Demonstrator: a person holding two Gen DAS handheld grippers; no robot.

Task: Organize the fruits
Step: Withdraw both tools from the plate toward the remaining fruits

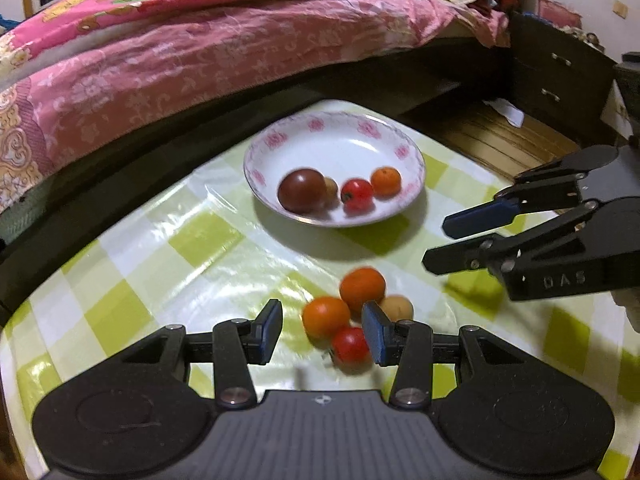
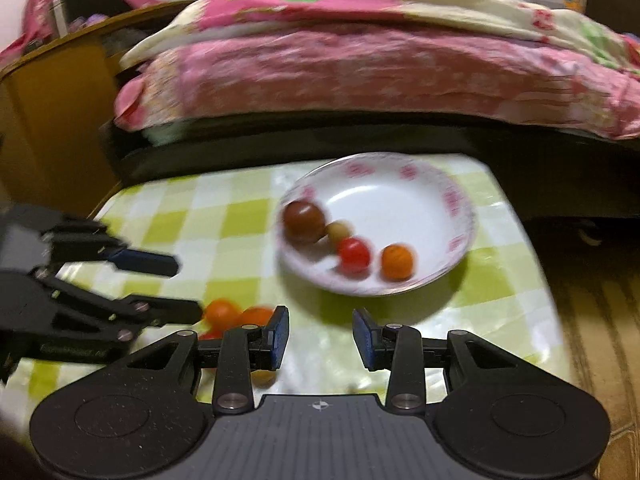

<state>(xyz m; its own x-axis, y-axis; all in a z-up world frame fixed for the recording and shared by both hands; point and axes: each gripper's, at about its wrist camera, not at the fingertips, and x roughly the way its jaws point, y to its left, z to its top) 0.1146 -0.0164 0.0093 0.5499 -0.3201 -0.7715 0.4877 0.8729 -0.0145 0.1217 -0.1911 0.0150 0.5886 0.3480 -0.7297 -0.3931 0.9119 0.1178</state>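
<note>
On the checked cloth: four loose fruits lie bunched, touching: two orange ones [image 1: 362,288] [image 1: 326,316], a red tomato [image 1: 351,346] and a small tan fruit [image 1: 398,307] behind my fingertip.
Plate [image 1: 340,136]: beyond the cluster, already carrying a dark tomato [image 1: 302,191], a small tan one [image 1: 331,188], a red one [image 1: 357,195] and an orange one [image 1: 386,181]; I judge it the collecting place, about half filled.
Left gripper [image 1: 322,332]: I hold it low over the cluster, jaws parted and gripping nothing; the red tomato sits by its right pad, so I judge that fruit next.
Right gripper [image 2: 320,334]: jaws apart, empty, over bare cloth near the plate's front rim, kept clear so the left can work.
Risk: the fruits touch, so a closing pad may nudge a neighbour into rolling.
Surroundings: a bed with a pink quilt [image 1: 200,48] runs behind the table.
</note>
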